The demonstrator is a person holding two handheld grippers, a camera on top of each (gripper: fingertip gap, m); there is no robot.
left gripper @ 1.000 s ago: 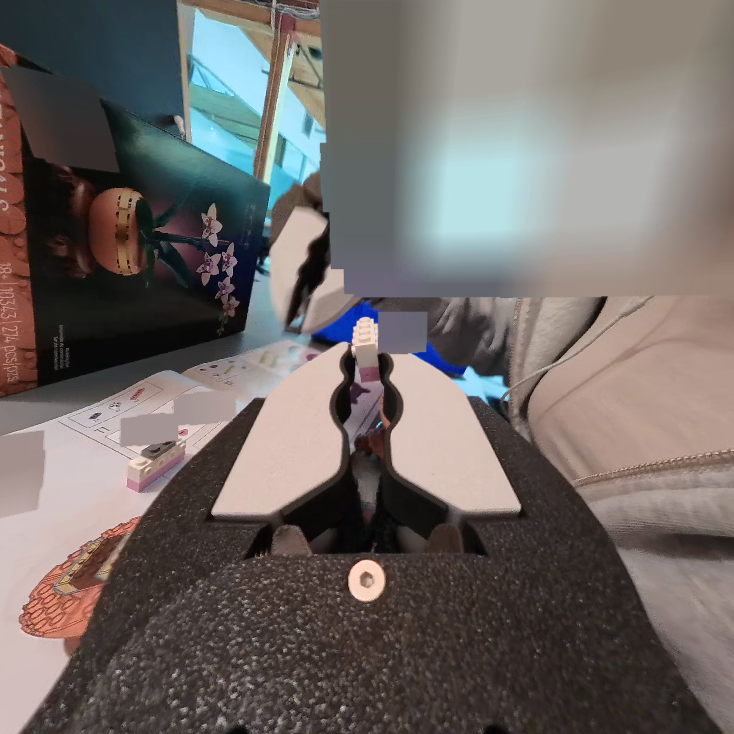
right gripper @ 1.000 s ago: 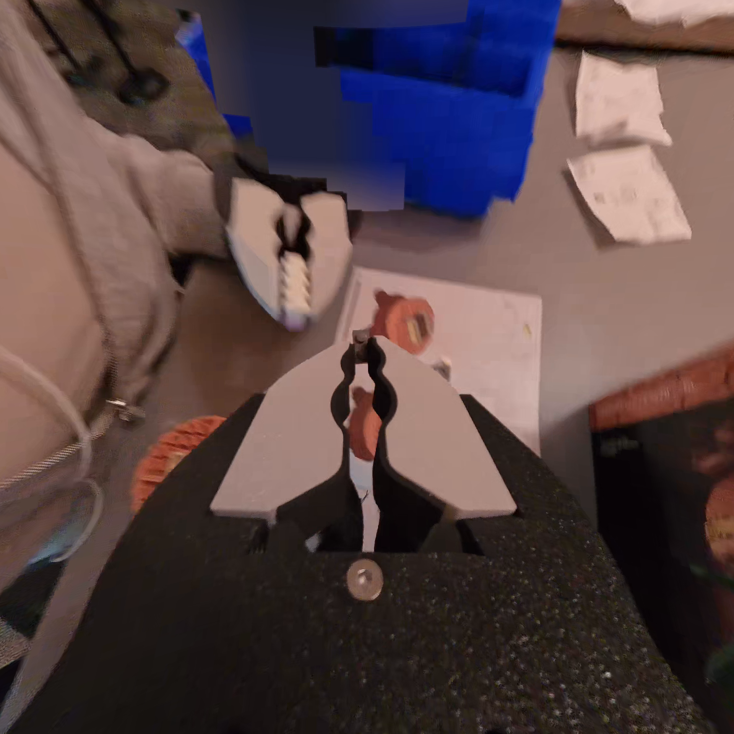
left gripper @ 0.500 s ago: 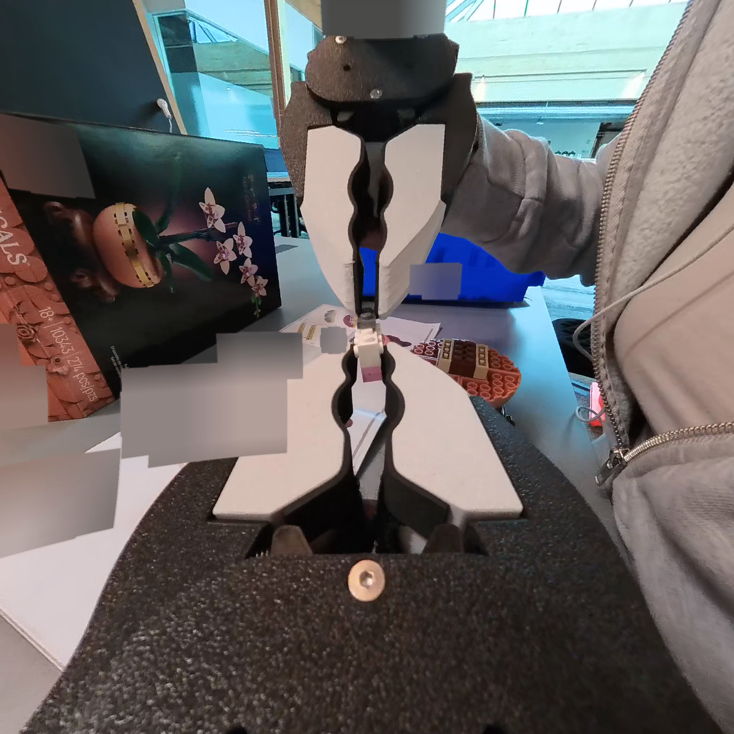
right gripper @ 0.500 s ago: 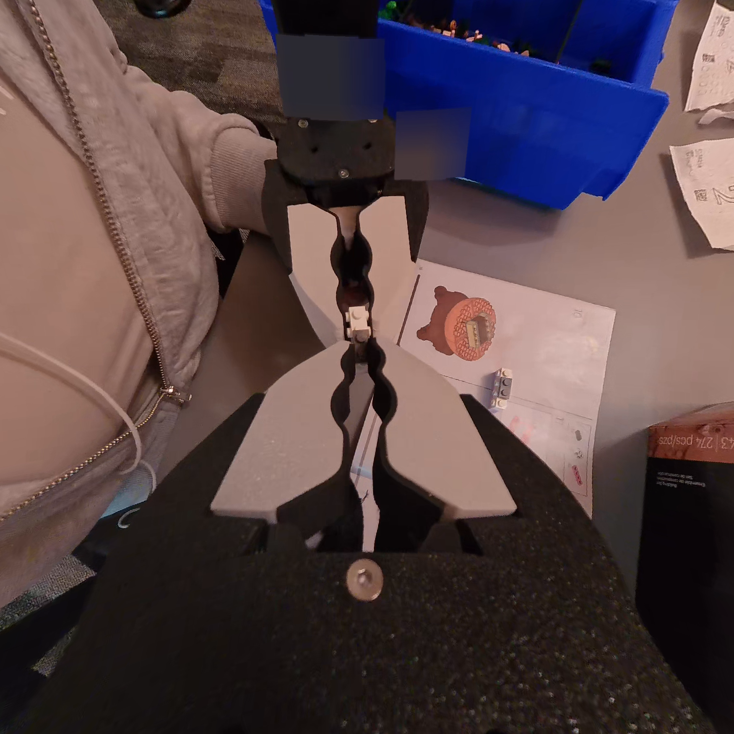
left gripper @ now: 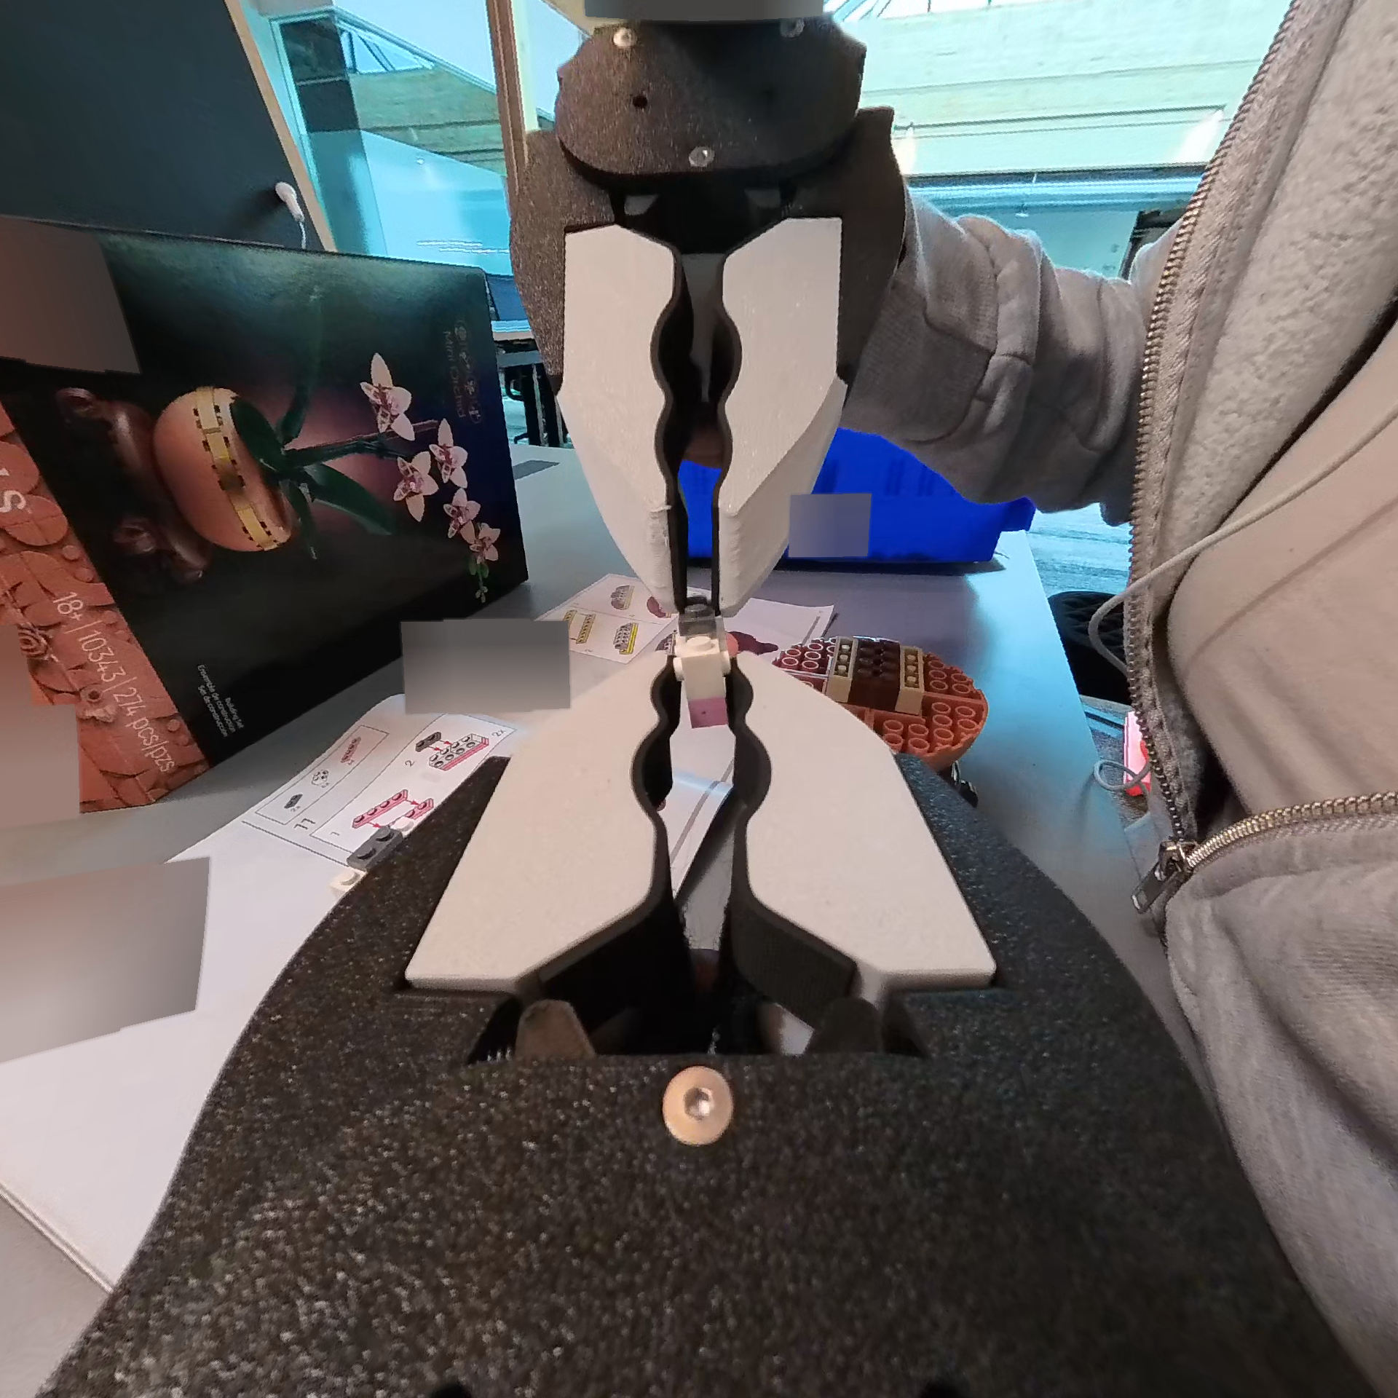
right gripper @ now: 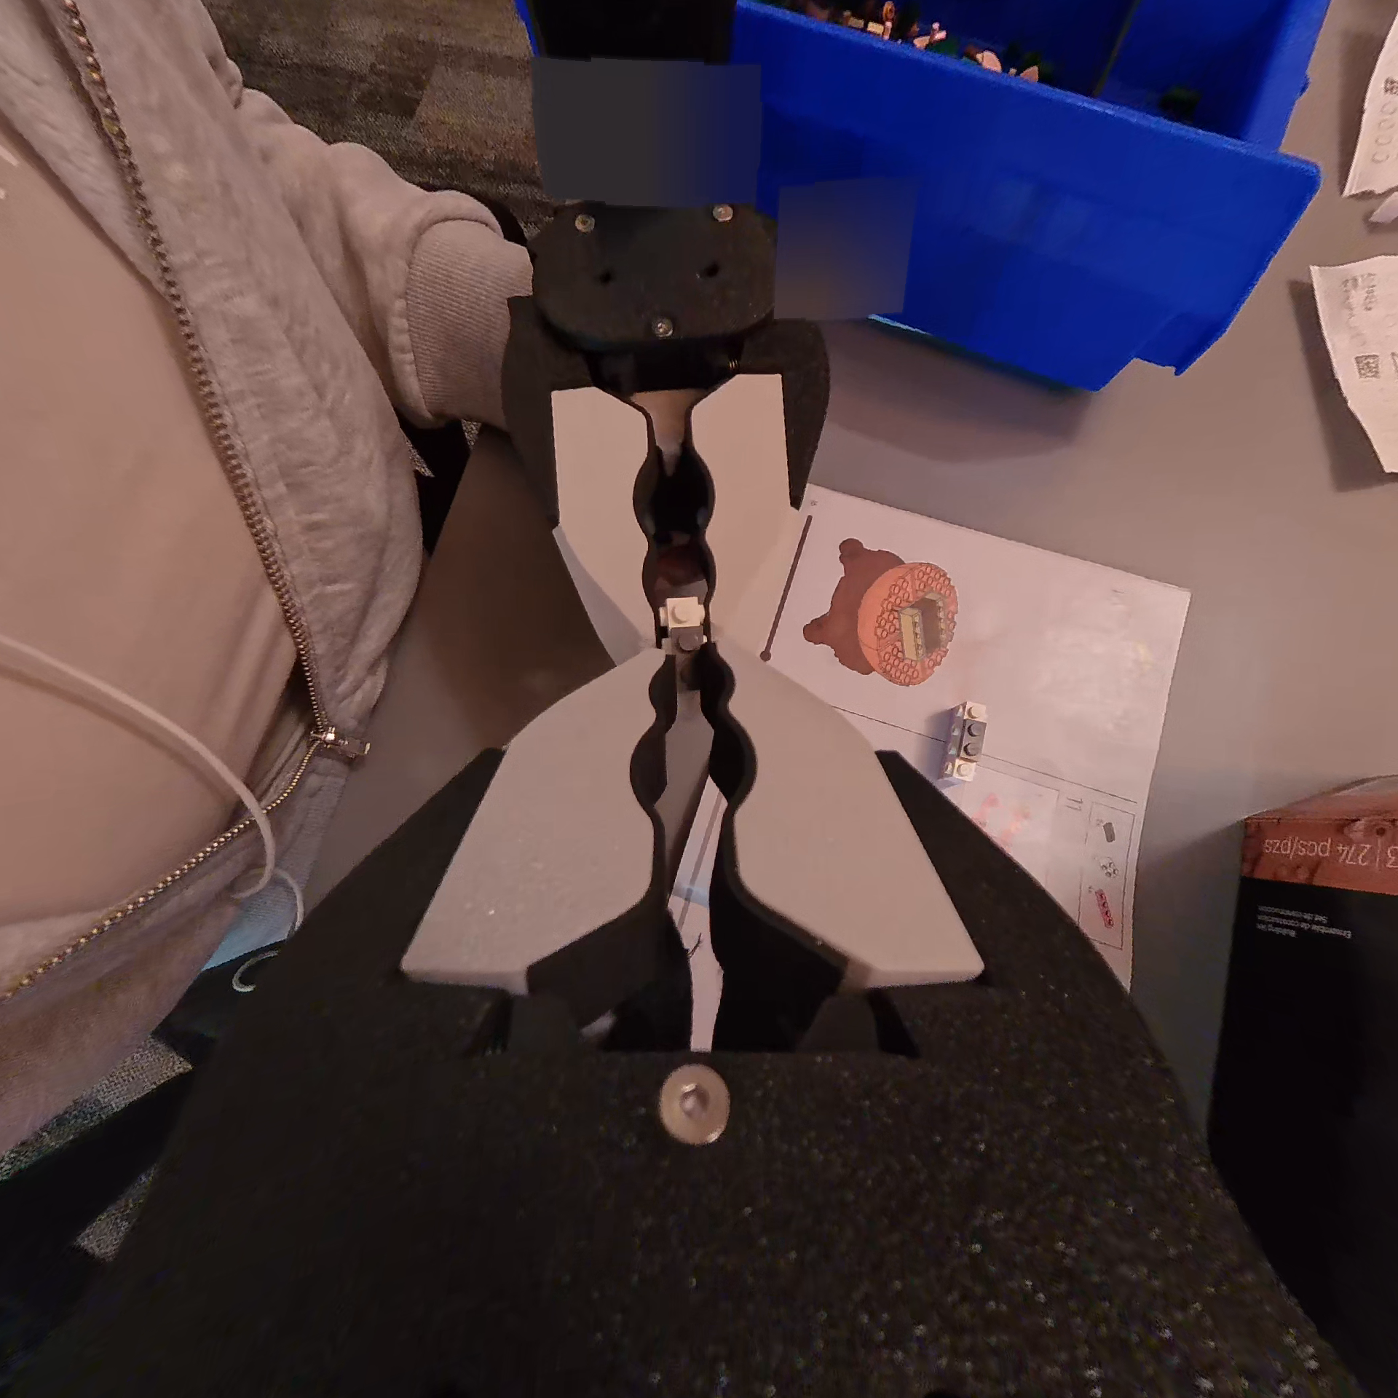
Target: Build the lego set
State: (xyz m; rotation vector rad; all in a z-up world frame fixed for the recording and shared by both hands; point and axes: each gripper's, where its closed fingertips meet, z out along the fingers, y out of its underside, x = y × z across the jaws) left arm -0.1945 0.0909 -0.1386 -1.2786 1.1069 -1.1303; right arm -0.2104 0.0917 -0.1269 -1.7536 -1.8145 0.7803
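Your white and pink piece (left gripper: 703,685) sits pinched at the tips of your left gripper (left gripper: 700,681), held up above the table (left gripper: 893,605), and a small grey piece (left gripper: 697,625) touches its top end, clamped in your right gripper (left gripper: 694,598) coming from opposite. Both grippers are closed down tight on their pieces, tip to tip. Below lie the instruction booklet (right gripper: 1021,681) with another small white and grey assembly (right gripper: 964,737) on it, the round orange and brown build (left gripper: 900,700), the set's box (left gripper: 250,469) and the blue bin (right gripper: 1059,227).

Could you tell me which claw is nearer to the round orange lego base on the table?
Left. The left claw, holding a white-and-pink piece, is just beside the orange base, which lies lower on the table. The right claw comes in from above, slightly farther.
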